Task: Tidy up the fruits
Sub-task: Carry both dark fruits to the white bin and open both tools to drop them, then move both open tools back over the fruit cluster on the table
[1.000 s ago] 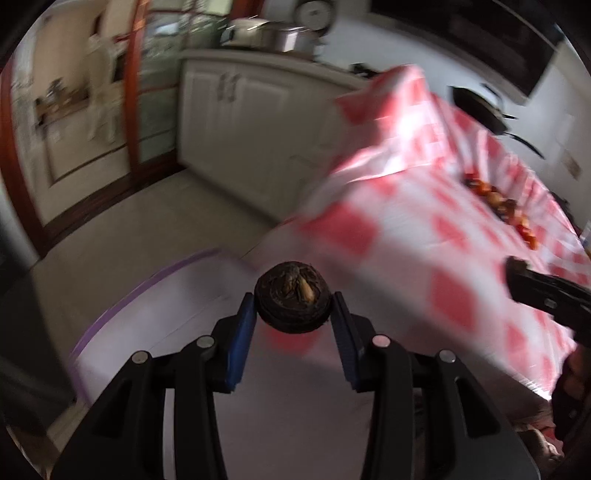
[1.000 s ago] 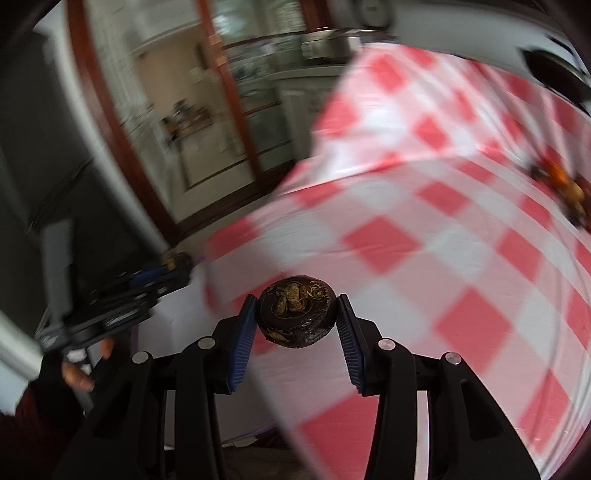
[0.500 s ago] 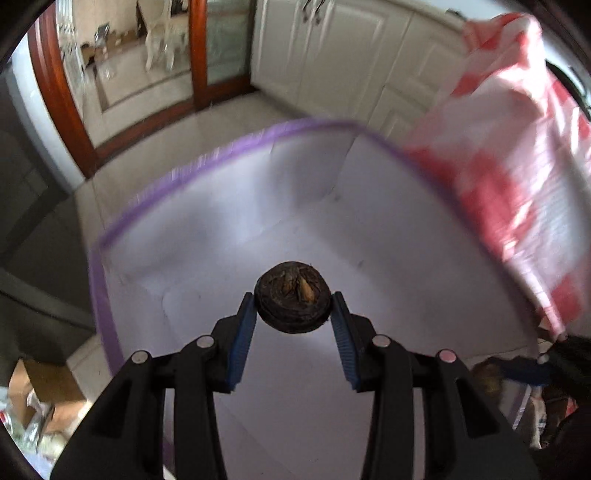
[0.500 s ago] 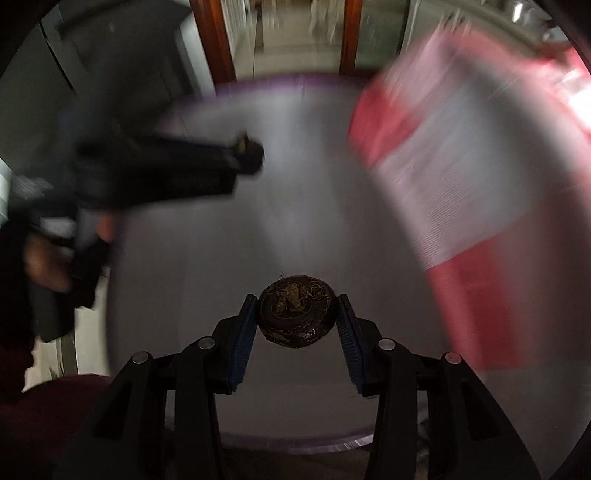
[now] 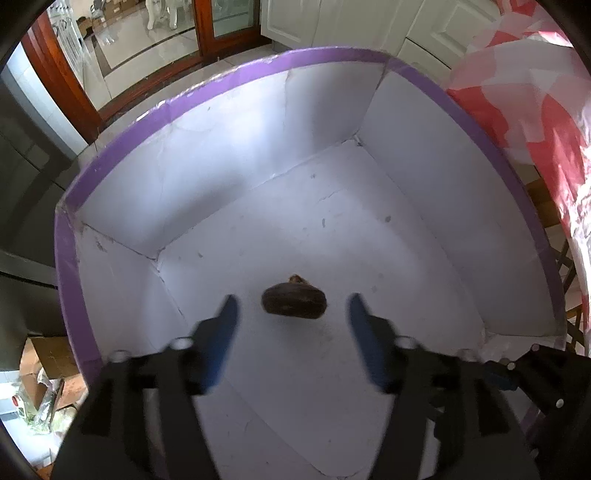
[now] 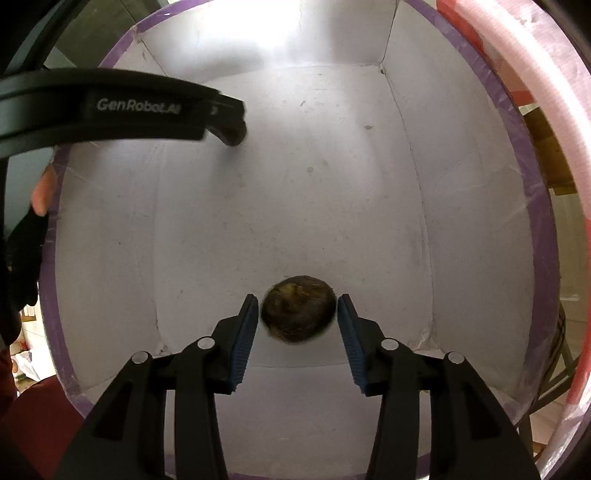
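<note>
A dark brown fruit [image 5: 294, 301] sits clear between the spread pads of the left tool [image 5: 291, 314], down inside the white box with the purple rim [image 5: 221, 79]. That tool's jaws are opening. A second brown fruit [image 6: 298, 314] hangs between the pads of the right tool [image 6: 298, 321], whose jaws are also opening, with narrow gaps on both sides. To finish well, I'd let both fruits fall free, then lift straight up, clear of the box walls and each other.

A red-and-white checked cloth [image 5: 532, 122] is seen at right, white cabinet doors [image 5: 332, 18] and a wood-framed glass door [image 5: 218, 22] beyond.
</note>
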A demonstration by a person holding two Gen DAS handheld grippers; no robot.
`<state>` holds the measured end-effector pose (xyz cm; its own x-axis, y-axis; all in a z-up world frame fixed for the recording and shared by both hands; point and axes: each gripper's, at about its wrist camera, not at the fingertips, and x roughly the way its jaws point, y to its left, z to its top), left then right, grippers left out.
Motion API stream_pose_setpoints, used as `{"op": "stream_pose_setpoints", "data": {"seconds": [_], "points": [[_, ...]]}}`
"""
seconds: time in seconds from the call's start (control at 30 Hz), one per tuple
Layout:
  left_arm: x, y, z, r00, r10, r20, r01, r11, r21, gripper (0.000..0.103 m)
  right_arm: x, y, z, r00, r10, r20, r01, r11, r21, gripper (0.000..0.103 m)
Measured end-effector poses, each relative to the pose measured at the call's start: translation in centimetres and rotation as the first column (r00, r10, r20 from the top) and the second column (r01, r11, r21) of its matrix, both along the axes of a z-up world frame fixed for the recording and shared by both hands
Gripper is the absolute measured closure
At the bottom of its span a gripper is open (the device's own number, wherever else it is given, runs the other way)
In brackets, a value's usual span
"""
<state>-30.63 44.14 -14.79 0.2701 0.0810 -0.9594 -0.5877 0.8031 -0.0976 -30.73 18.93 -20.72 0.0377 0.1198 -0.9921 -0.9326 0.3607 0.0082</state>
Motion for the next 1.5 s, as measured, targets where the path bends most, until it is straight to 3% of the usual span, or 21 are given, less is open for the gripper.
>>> {"op": "stream_pose_setpoints", "data": {"seconds": [0.07, 0.23, 0.33, 0.43, 0.5, 0.6, 0.7, 0.73, 0.77, 0.83, 0.9, 0.93, 0.97, 1.0, 1.07, 1.2, 1.27, 1.3, 1.37, 1.43, 1.5], "points": [[0.2, -0.1, 0.0, 1.0, -0.007, -0.009, 0.007, 1.0, 0.009, 0.029, -0.4, -0.6, 0.8, 1.0, -0.004, 0.001, 0.004, 1.0, 0.024, 0.036], [0.6, -1.1, 0.4, 0.999, -0.021, -0.03, 0.022, 0.999, 0.043, 0.024, -0.1, -2.0, 4.2, 1.0, -0.019, 0.017, 0.017, 0.992, 0.122, 0.036], [0.5, -1.6, 2.3, 0.999, -0.016, 0.03, 0.013, 0.996, 0.087, 0.024, 0.7, -4.2, 8.3, 1.0, -0.007, 0.001, 0.007, 0.969, 0.247, 0.035], [0.1, -1.8, 6.2, 0.99, 0.032, 0.135, -0.056, 0.982, 0.179, 0.024, 1.1, -6.6, 13.1, 1.0, -0.024, -0.01, 0.026, 0.917, 0.399, 0.035], [-0.2, -2.6, 10.6, 0.968, 0.055, 0.246, -0.125, 0.952, 0.28, 0.021, 2.0, -8.8, 17.0, 0.997, -0.049, -0.056, 0.071, 0.85, 0.523, 0.033], [0.3, -4.6, 16.2, 0.919, 0.017, 0.395, -0.17, 0.919, 0.356, 0.004, 3.7, -14.2, 23.1, 0.992, -0.1, -0.08, 0.127, 0.702, 0.7, 0.025], [1.9, -8.8, 21.9, 0.845, -0.12, 0.522, -0.143, 0.888, 0.437, 0.001, 6.0, -20.9, 28.1, 0.977, -0.159, -0.143, 0.205, 0.507, 0.837, 0.017], [3.0, -10.8, 23.6, 0.817, -0.19, 0.545, -0.1, 0.884, 0.458, 0.001, 6.9, -24.2, 29.6, 0.967, -0.213, -0.139, 0.22, 0.43, 0.875, 0.016], [4.1, -12.5, 24.7, 0.795, -0.245, 0.555, -0.054, 0.883, 0.467, 0.001, 7.9, -26.5, 30.5, 0.955, -0.272, -0.119, 0.221, 0.384, 0.896, 0.016], [7.0, -16.2, 26.1, 0.749, -0.348, 0.563, 0.069, 0.887, 0.456, 0.001, 9.8, -32.1, 31.5, 0.898, -0.43, -0.091, 0.241, 0.309, 0.92, 0.016], [11.0, -20.2, 26.6, 0.713, -0.424, 0.559, 0.215, 0.891, 0.4, 0.001, 12.0, -37.3, 31.2, 0.807, -0.577, -0.125, 0.313, 0.239, 0.919, 0.016], [12.5, -22.1, 26.4, 0.701, -0.442, 0.559, 0.262, 0.889, 0.375, 0.001, 13.4, -39.6, 30.8, 0.755, -0.64, -0.145, 0.36, 0.22, 0.907, 0.016], [14.4, -24.0, 26.2, 0.689, -0.462, 0.559, 0.315, 0.885, 0.343, 0.001, 15.2, -42.5, 30.2, 0.667, -0.73, -0.151, 0.431, 0.213, 0.877, 0.016], [17.2, -26.4, 25.8, 0.679, -0.482, 0.554, 0.369, 0.876, 0.31, 0.001, 16.2, -44.1, 29.7, 0.614, -0.776, -0.145, 0.467, 0.209, 0.859, 0.016], [20.9, -29.4, 24.8, 0.672, -0.506, 0.541, 0.418, 0.862, 0.287, 0.001, 18.5, -48.4, 28.0, 0.471, -0.874, -0.119, 0.549, 0.185, 0.815, 0.016], [29.5, -36.4, 21.3, 0.693, -0.521, 0.498, 0.493, 0.847, 0.201, 0.001, 22.8, -53.4, 23.1, 0.295, -0.946, -0.132, 0.646, 0.095, 0.758, 0.016], [33.3, -39.8, 19.3, 0.708, -0.534, 0.461, 0.519, 0.837, 0.173, 0.001, 24.8, -55.8, 21.1, 0.24, -0.961, -0.14, 0.674, 0.061, 0.736, 0.016], [34.4, -40.4, 18.7, 0.71, -0.538, 0.456, 0.526, 0.834, 0.166, 0.002, 25.8, -55.6, 20.7, 0.228, -0.965, -0.127, 0.682, 0.065, 0.728, 0.016], [37.0, -42.0, 17.8, 0.707, -0.53, 0.469, 0.521, 0.838, 0.161, 0.002, 27.7, -55.6, 20.2, 0.215, -0.975, -0.057, 0.697, 0.112, 0.708, 0.016], [38.8, -42.6, 17.9, 0.706, -0.511, 0.491, 0.504, 0.849, 0.159, 0.002, 29.6, -55.4, 19.9, 0.22, -0.975, -0.021, 0.712, 0.146, 0.687, 0.016], [40.4, -42.6, 18.0, 0.7, -0.489, 0.52, 0.484, 0.861, 0.159, 0.002, 31.5, -55.5, 19.6, 0.218, -0.976, -0.017, 0.725, 0.15, 0.673, 0.016]]}}
